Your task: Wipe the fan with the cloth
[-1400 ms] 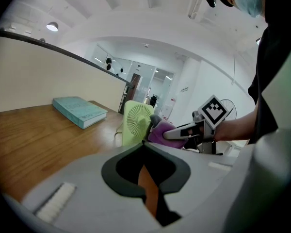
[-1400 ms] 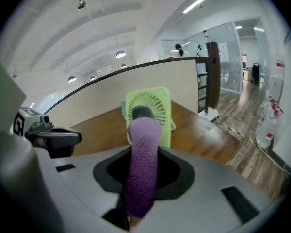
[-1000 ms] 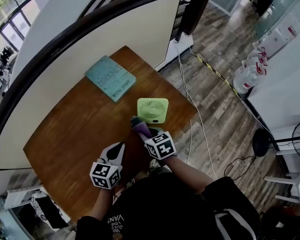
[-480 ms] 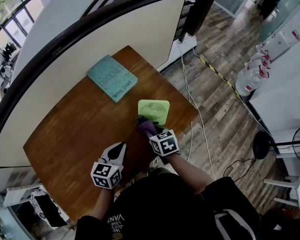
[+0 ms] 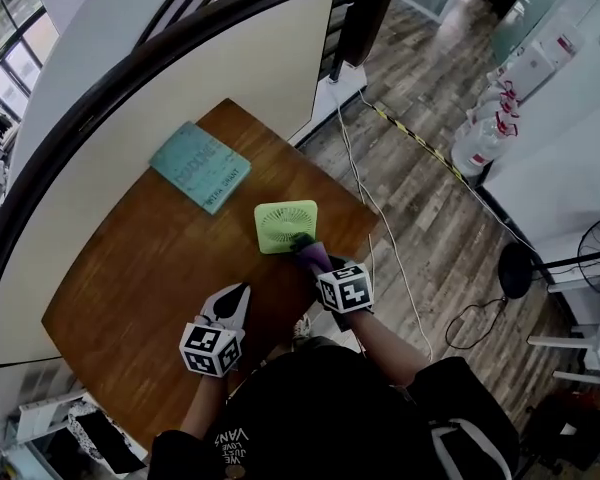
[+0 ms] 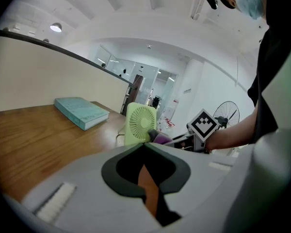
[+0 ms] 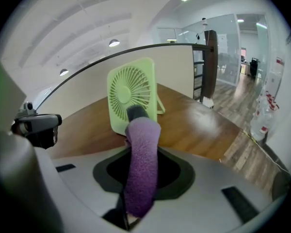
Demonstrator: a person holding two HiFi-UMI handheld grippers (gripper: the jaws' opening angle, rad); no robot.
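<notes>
Centrally, right gripper (image 5: pixel 318 260) clamped on purple cloth (image 7: pixel 141 169) at green fan (image 7: pixel 131 93), left gripper (image 5: pixel 238 294) jaws together, lower left.

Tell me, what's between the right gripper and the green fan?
The purple cloth, pinched in the right gripper, reaches to the green fan; the right gripper view shows it best.

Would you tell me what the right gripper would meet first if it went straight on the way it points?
The fan: the cloth in the right gripper points at its grille and seems nearly touching, though depth is unclear.
</notes>
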